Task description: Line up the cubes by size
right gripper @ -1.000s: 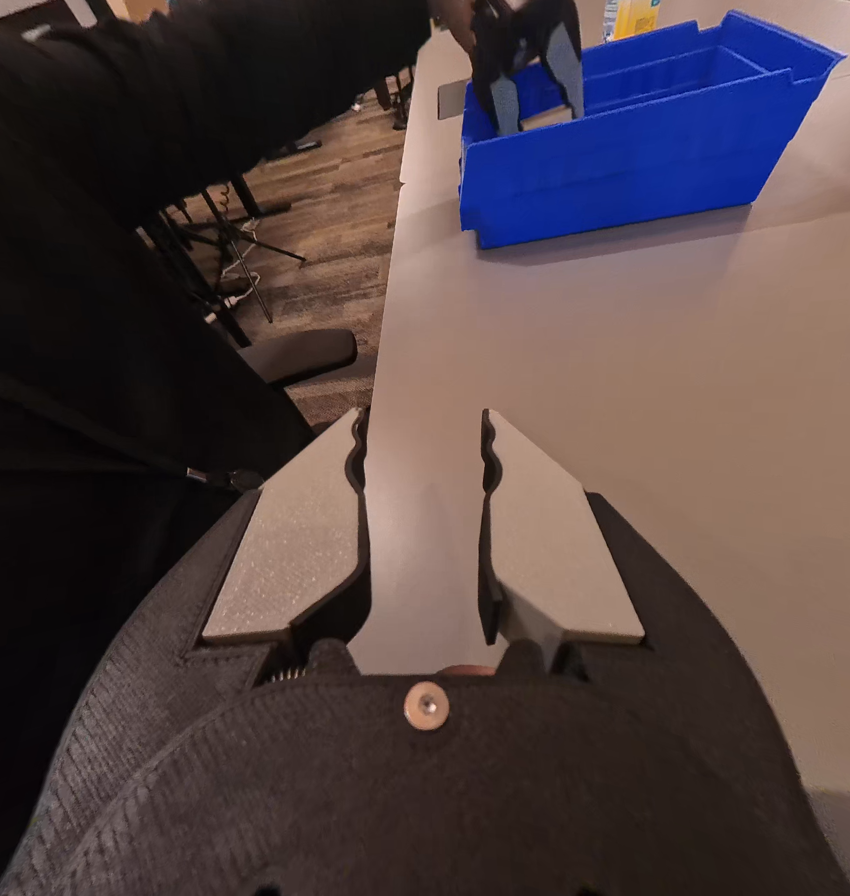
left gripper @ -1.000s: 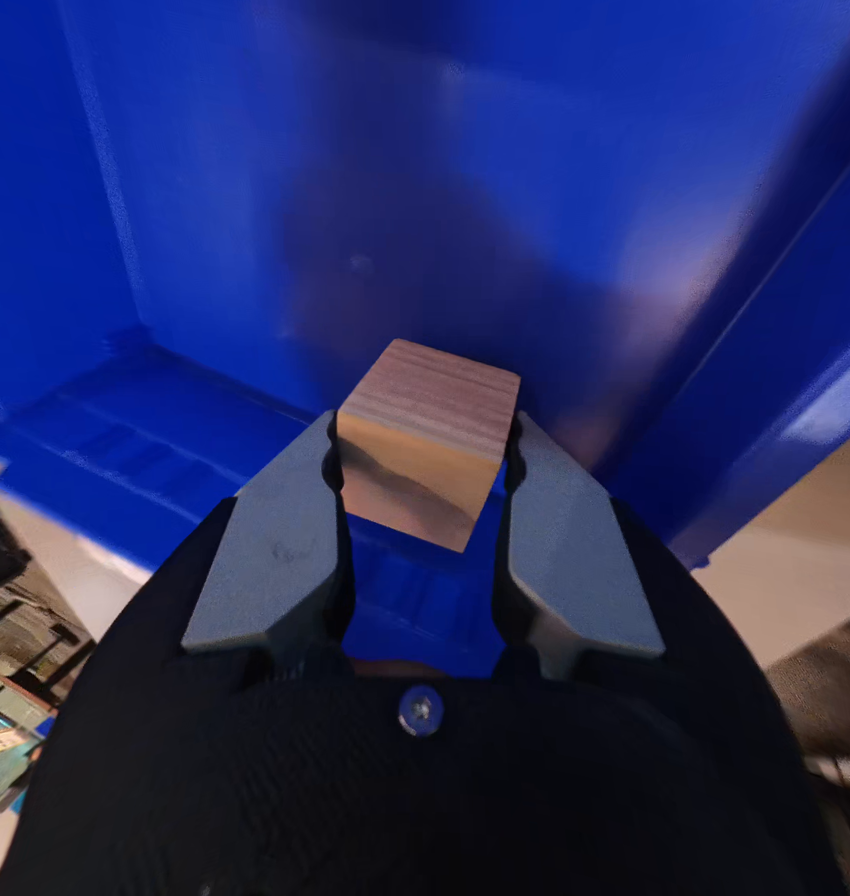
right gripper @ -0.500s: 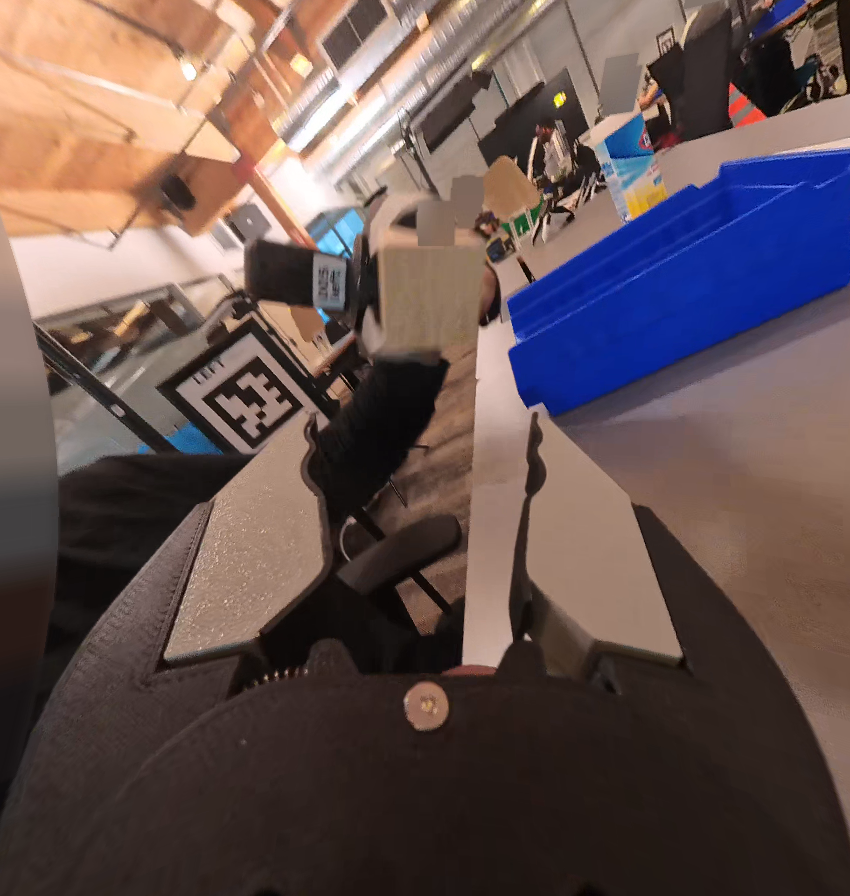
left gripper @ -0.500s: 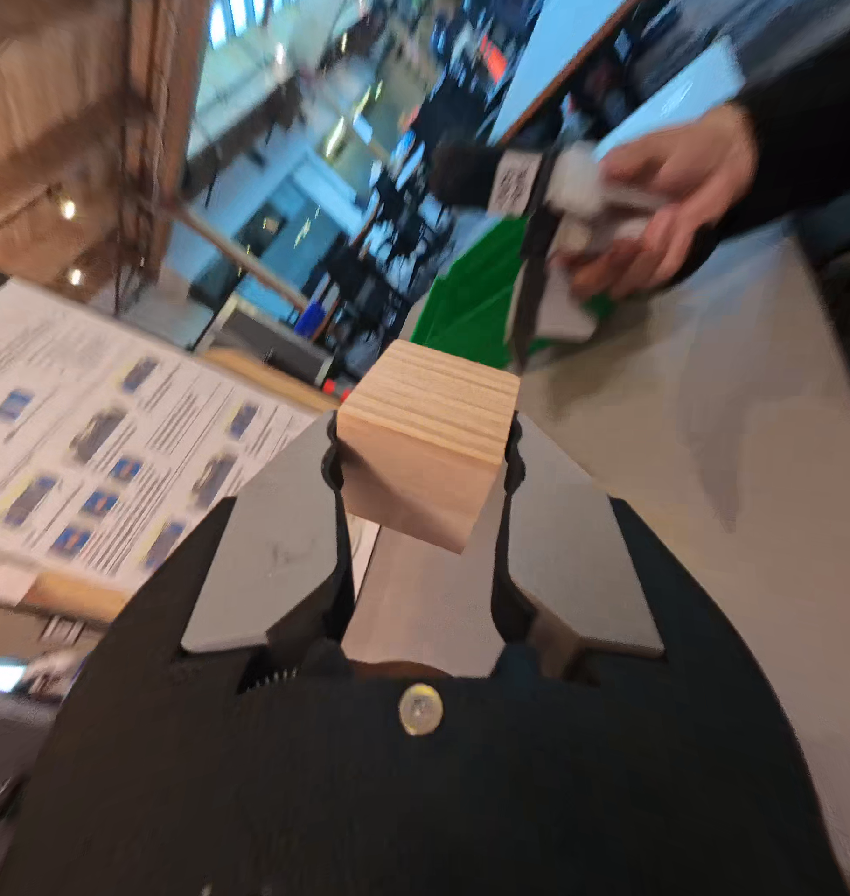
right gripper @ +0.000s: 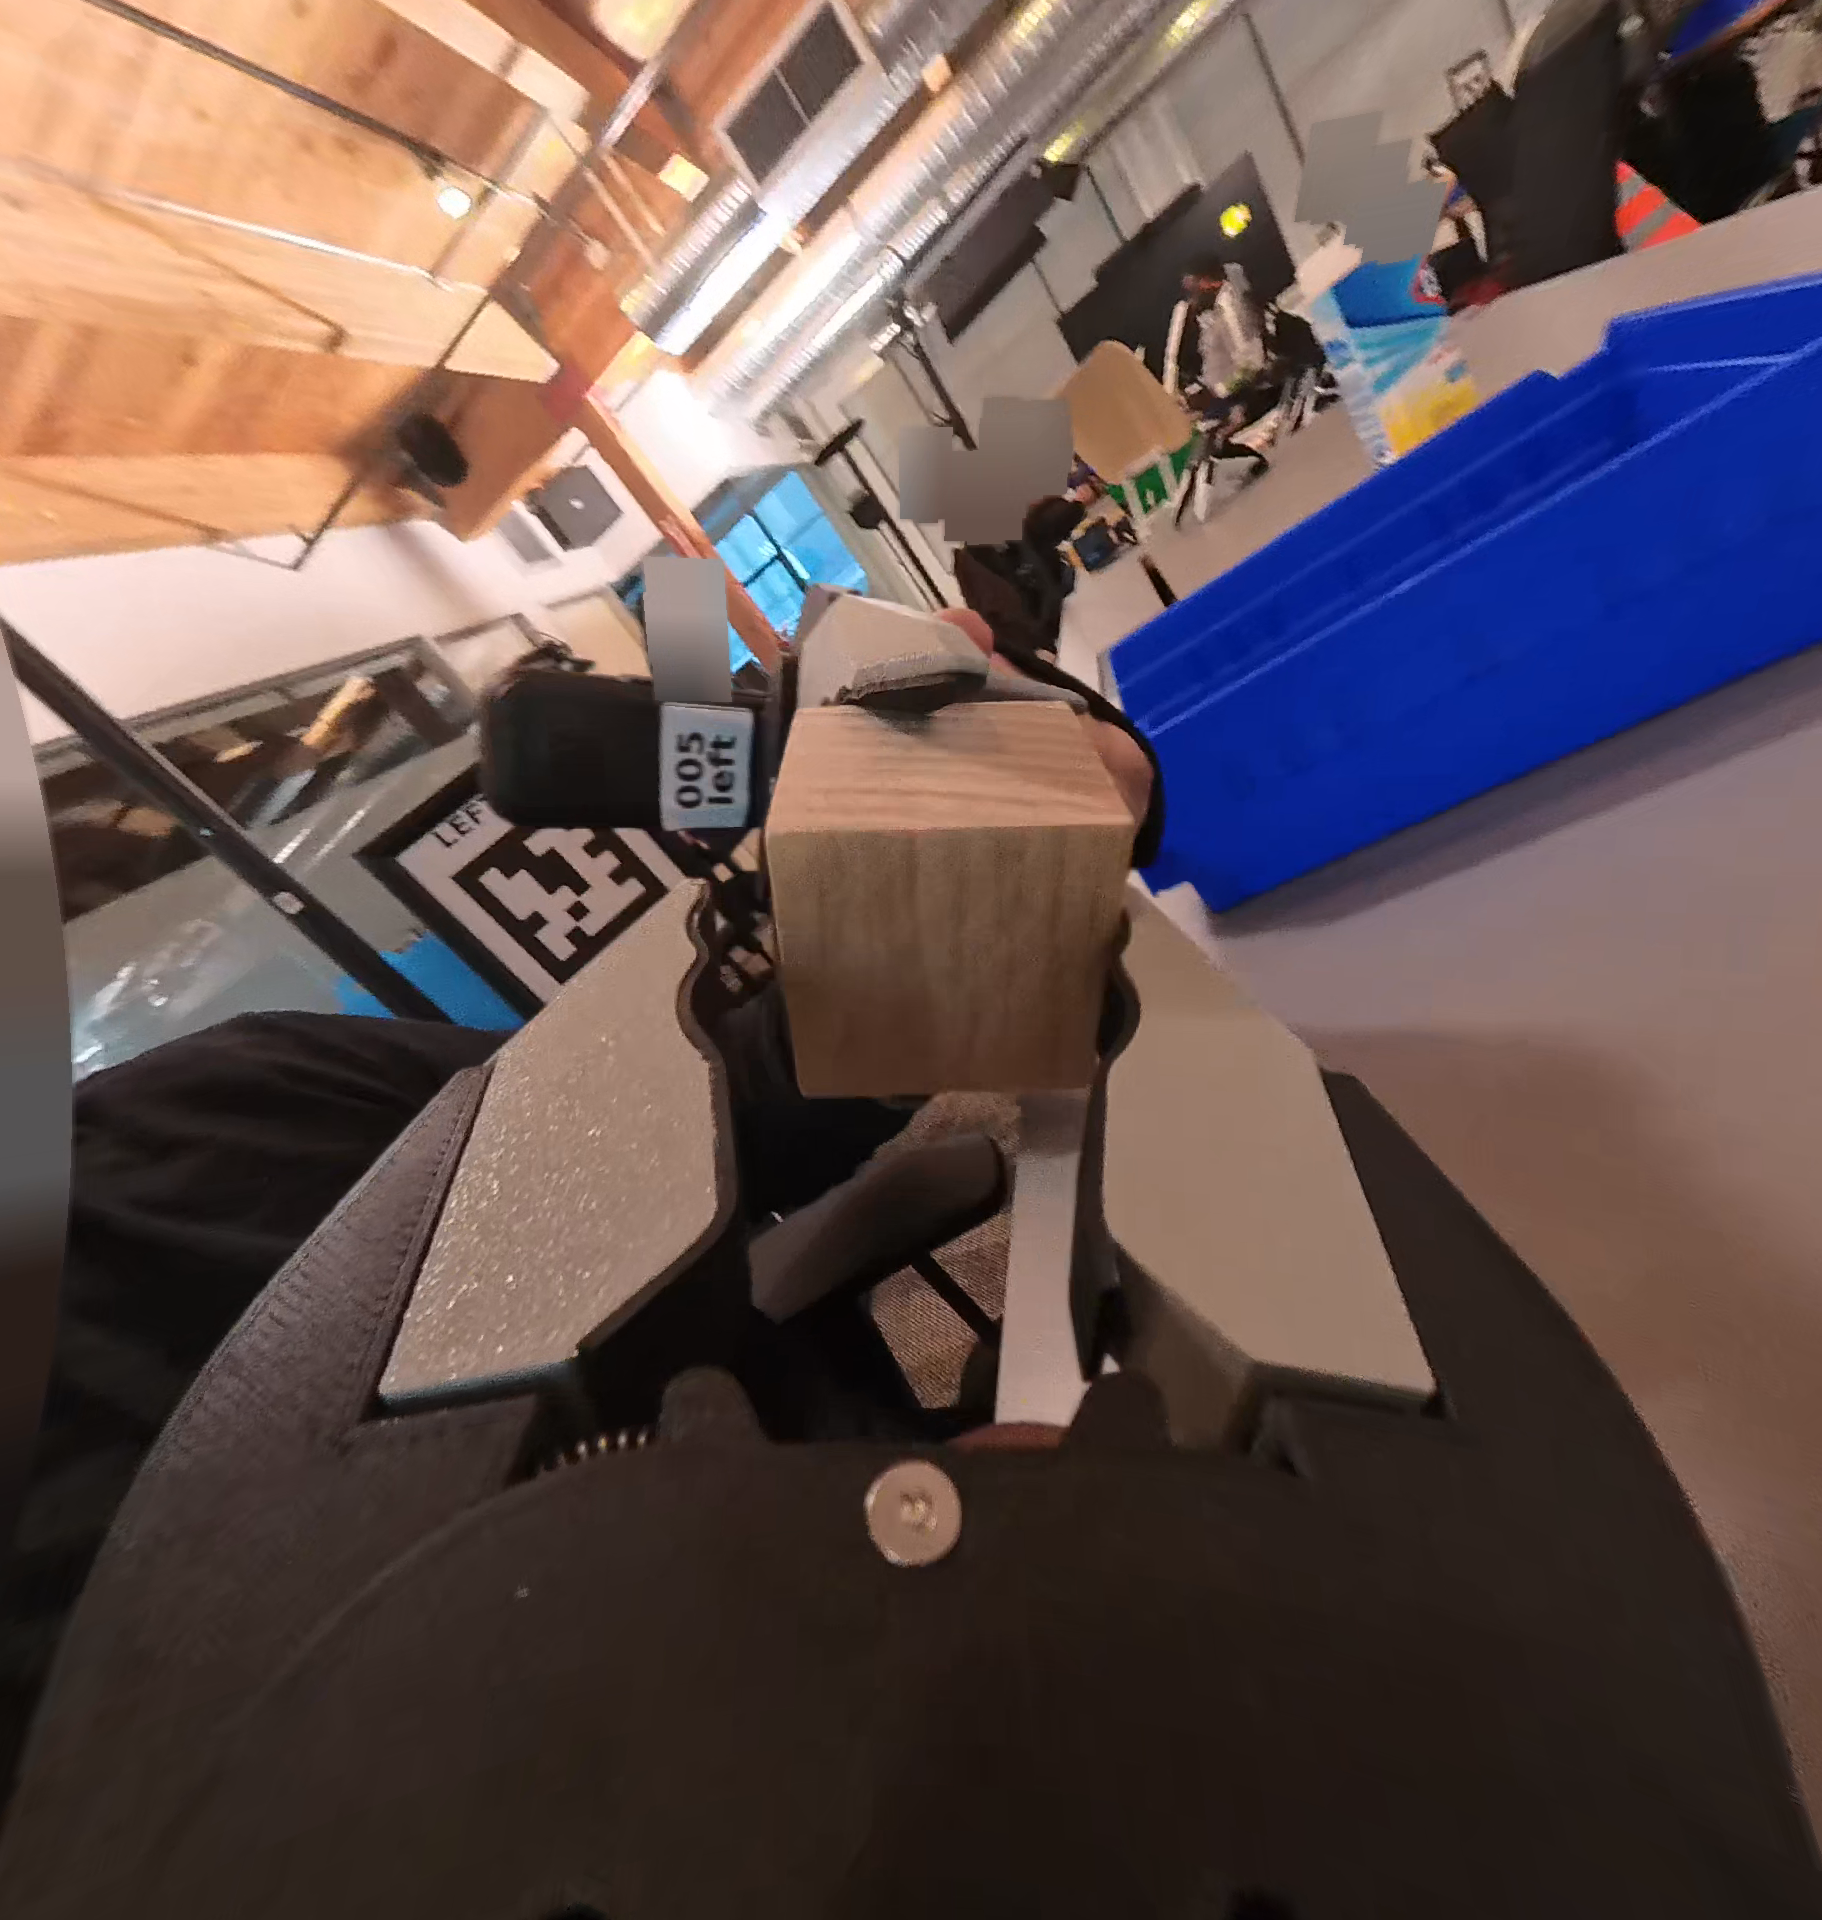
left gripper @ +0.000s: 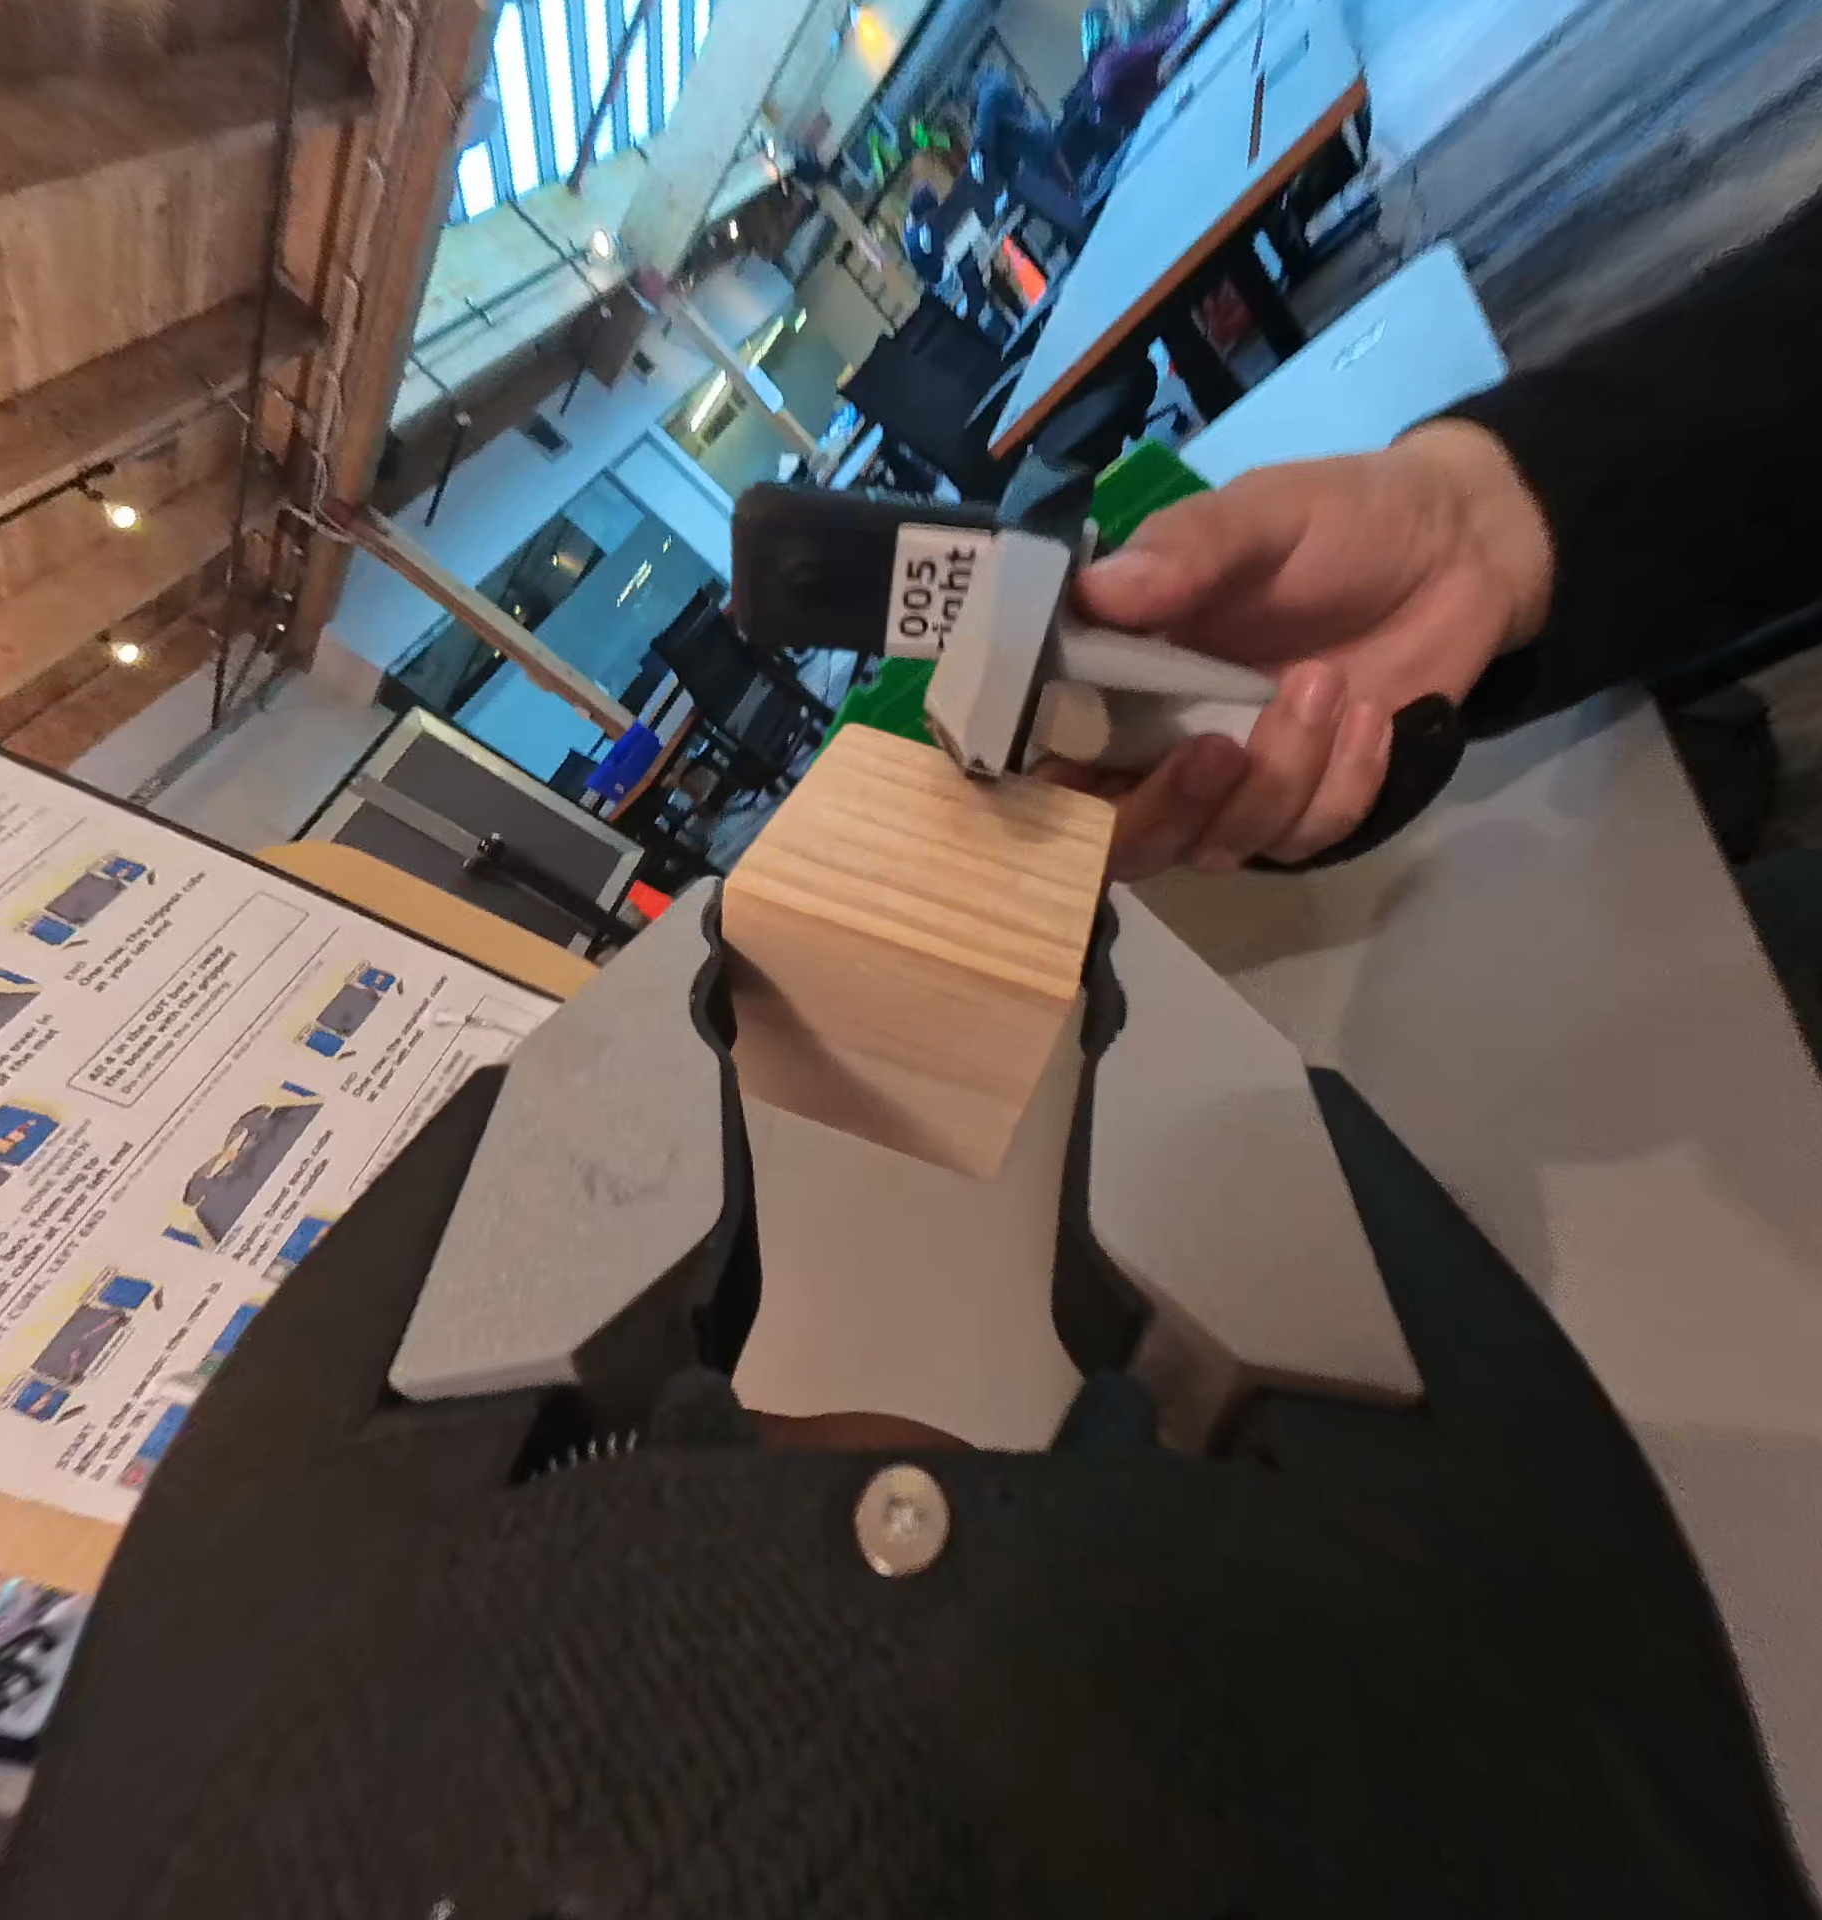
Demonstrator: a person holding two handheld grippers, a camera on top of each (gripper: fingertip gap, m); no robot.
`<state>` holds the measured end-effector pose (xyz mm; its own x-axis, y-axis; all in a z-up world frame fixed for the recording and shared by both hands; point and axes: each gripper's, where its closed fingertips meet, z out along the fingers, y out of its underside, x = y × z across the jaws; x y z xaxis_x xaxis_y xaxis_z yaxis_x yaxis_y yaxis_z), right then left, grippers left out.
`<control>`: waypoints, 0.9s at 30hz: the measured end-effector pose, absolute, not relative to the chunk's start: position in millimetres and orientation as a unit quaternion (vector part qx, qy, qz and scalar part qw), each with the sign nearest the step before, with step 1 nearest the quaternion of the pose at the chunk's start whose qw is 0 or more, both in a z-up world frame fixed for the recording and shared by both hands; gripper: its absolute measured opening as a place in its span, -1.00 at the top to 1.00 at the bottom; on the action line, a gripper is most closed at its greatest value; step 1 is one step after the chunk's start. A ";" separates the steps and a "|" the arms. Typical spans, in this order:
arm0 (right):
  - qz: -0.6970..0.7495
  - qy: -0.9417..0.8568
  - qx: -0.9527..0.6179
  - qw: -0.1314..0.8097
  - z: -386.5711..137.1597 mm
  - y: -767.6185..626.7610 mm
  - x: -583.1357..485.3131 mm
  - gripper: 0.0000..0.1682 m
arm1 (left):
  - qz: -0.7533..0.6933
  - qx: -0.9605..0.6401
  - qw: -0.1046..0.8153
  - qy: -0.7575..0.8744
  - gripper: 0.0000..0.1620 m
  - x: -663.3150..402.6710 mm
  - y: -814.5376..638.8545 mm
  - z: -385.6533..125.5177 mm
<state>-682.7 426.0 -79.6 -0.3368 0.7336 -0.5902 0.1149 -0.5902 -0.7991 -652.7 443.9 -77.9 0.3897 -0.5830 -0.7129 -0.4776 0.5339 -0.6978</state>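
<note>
Left tongs [left gripper: 912, 997] clamped on a wooden cube [left gripper: 912, 966], held in the air above the grey desk [left gripper: 1572, 1091], one corner tipped down. The cube sits only at the tips, so the hold looks shallow.

Right tongs [right gripper: 907, 987] spread wide around the same cube [right gripper: 943, 904] from the opposite side, not yet pinching. One right finger [right gripper: 1239, 1174] looks close to or touching a cube face; the other finger [right gripper: 574, 1164] is clear of it w/ a gap. In the left wrist view a right finger [left gripper: 990, 644] hangs just over the cube's top edge, w/ the person's hand [left gripper: 1333, 644] behind it.

Looks like a mid-air handover, left to right.

Risks:
- If the left lets go before the right closes, the cube drops to the desk and may tumble off the near edge.
- The right tongs cross the left tongs' axis, so fingers may collide on closing.
- An off-centre pinch on a tilted cube could twist it out.

Blue bin [right gripper: 1509, 623] sits farther back on the desk. No other cubes visible, so the row's place can't be told.
</note>
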 end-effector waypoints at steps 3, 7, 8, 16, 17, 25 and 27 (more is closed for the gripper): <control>0.691 -0.402 -0.553 0.237 -88.2 433.5 -686.8 0.31 | -0.026 -0.488 0.673 0.556 0.19 -652.4 447.4 -82.9; 0.684 -0.394 -0.566 0.236 -90.0 436.0 -687.2 0.32 | -0.038 -0.511 0.669 0.538 0.18 -653.6 449.8 -85.1; 0.678 -0.395 -0.572 0.241 -90.4 437.2 -686.4 0.32 | -0.038 -0.519 0.667 0.532 0.18 -654.1 450.6 -86.5; 0.527 -0.454 -0.626 0.352 -56.7 493.9 -590.5 0.32 | -0.080 -0.659 0.596 0.451 0.47 -668.1 460.2 -125.7; 0.476 -0.464 -0.648 0.371 -55.6 512.5 -567.4 0.32 | -0.074 -0.680 0.582 0.439 0.55 -673.5 466.2 -137.1; 0.062 -0.566 -0.772 0.285 -113.6 615.0 -390.0 0.32 | -0.090 -0.755 0.503 0.411 0.80 -681.5 486.1 -195.9; 0.010 -0.595 -0.774 0.216 -140.5 617.9 -364.3 0.31 | -0.091 -0.756 0.498 0.415 0.80 -679.7 485.0 -199.0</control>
